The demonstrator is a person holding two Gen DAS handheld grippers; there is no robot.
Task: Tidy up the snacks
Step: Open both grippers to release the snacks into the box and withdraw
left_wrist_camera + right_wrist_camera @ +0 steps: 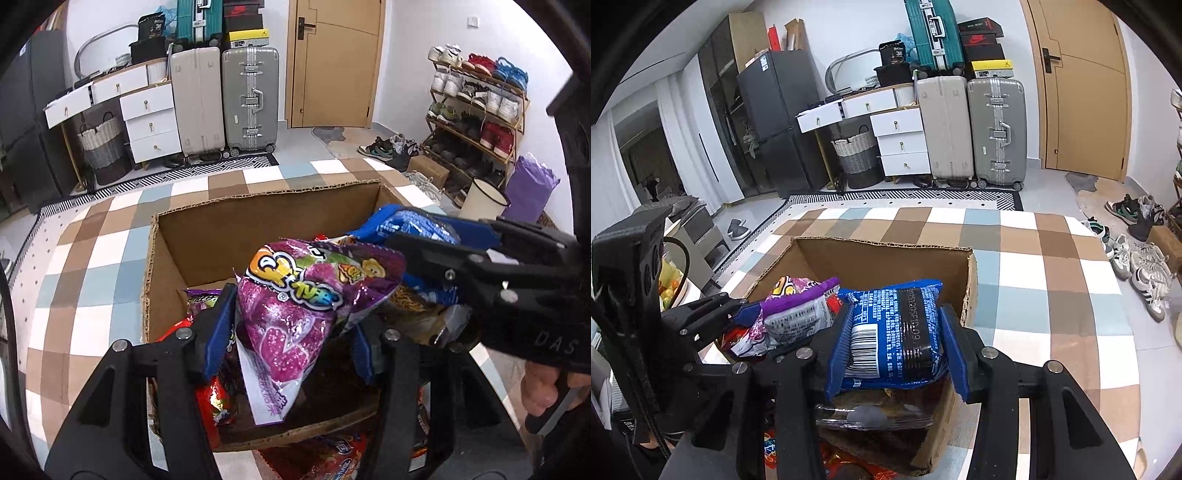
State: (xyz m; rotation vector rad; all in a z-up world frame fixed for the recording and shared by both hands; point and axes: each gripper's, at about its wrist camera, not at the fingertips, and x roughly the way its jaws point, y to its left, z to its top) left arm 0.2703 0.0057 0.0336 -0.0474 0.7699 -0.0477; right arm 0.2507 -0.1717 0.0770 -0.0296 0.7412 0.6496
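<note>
Purple foil shows first: one purple snack bag [295, 306] sits between the blue pads of the left gripper [291, 332], whose jaws are closed on it, holding it tilted above the open cardboard box [229, 229]. One blue snack packet [894, 332], with a barcode and printed date on its back, is clamped by the right gripper [897, 350], its jaws pressed against both sides of the packet, over the near right part of the same box. Both packs hang close together, the blue one just to the right of the purple one in the left wrist view. Inside the box lie more snacks: at least one red packet [210, 398], a second purple packet [203, 295] at the left wall, and one dark clear-wrapped pack [875, 413] under the blue packet; an exact count I cannot tell. Another red packet [332, 454] lies outside the box at its near edge. The box stands on a surface covered with a checked cloth [1034, 258] of brown, white and pale blue. Behind stand two upright suitcases [971, 129] with one teal suitcase [934, 33] stacked above, and one wooden door [1086, 92].
</note>
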